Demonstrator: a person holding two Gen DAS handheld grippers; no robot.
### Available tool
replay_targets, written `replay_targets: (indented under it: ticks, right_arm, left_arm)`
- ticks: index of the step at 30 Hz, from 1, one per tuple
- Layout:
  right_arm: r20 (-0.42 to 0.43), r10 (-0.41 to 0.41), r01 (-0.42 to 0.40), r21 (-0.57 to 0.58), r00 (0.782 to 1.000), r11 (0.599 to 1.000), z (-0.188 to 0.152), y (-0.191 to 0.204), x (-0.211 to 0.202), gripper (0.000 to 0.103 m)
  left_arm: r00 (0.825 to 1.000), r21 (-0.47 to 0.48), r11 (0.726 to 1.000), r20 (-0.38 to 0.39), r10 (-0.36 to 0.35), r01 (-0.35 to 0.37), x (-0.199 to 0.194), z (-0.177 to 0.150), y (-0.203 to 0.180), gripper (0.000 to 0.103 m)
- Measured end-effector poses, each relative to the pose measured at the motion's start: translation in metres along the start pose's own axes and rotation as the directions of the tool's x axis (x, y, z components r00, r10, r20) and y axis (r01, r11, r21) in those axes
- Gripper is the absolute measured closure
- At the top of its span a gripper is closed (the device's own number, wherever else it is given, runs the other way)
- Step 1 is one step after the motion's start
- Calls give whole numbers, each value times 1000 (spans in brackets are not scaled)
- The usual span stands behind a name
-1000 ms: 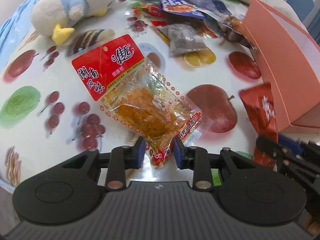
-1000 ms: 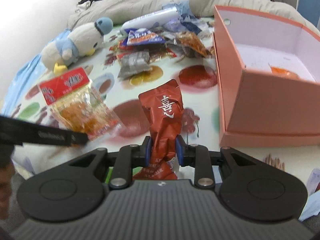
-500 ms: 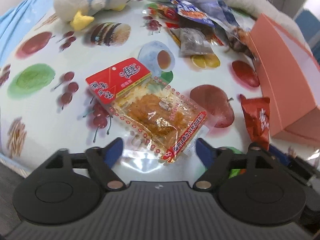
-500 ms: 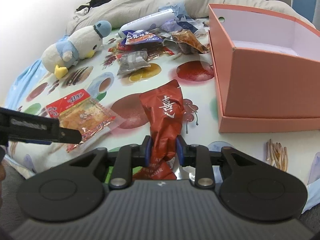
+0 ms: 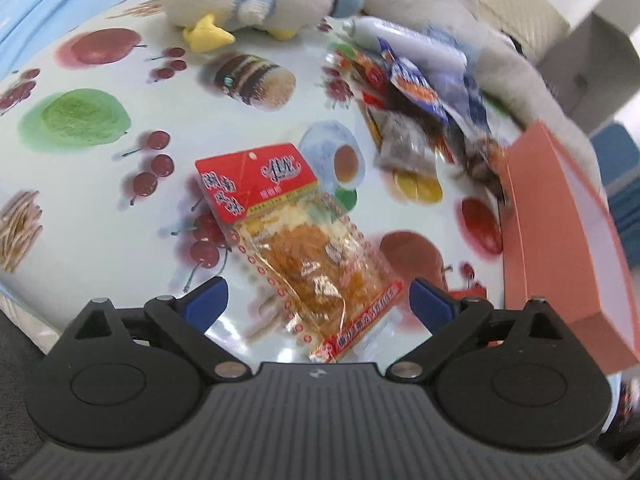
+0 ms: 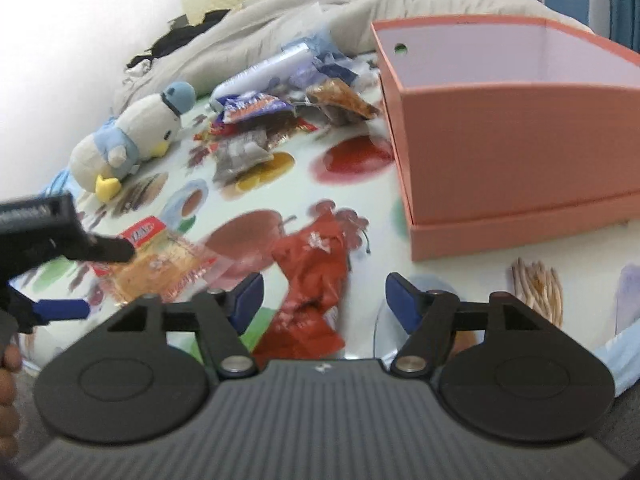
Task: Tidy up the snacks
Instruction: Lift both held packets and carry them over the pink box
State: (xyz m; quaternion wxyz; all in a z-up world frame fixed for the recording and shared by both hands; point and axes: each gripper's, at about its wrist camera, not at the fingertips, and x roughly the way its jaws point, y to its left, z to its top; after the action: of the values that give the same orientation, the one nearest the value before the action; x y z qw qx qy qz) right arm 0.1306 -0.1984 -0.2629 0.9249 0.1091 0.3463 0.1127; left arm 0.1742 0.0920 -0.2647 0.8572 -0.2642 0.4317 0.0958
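Observation:
A clear snack packet with a red header (image 5: 288,232) lies flat on the fruit-print cloth (image 5: 100,208). My left gripper (image 5: 316,304) is opening wide, its blue pads either side of the packet's near corner, not pressing it. That packet (image 6: 160,260) shows again in the right wrist view under the left gripper (image 6: 76,280). A crumpled red pouch (image 6: 316,280) lies on the cloth, its near end between the pads of my right gripper (image 6: 322,300), whose jaws are opening and stand clear of it. A salmon-pink box (image 6: 512,136) stands open at the right.
A heap of mixed snack packets (image 6: 280,120) and a white tube (image 6: 260,72) lie at the back. A plush penguin (image 6: 136,136) rests at the back left. Grey bedding (image 6: 280,12) lines the far edge. A hand (image 6: 8,392) shows at the left rim.
Both grippers have let go. The left jaws spread wide off the clear packet and the hand drew back and rolled. The right jaws opened and the red pouch dropped onto the cloth.

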Motion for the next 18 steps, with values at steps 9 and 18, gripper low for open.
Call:
replay_targets:
  ticks: [9, 18]
  right_arm:
    - [27, -18, 19, -38, 999, 999, 0, 6, 7, 34]
    - [-7, -31, 30, -92, 1000, 995, -6, 11, 21, 57]
  left_arm:
    - [999, -38, 999, 14, 29, -29, 4, -1, 12, 4]
    - [991, 83, 988, 42, 124, -127, 30, -2, -14, 4]
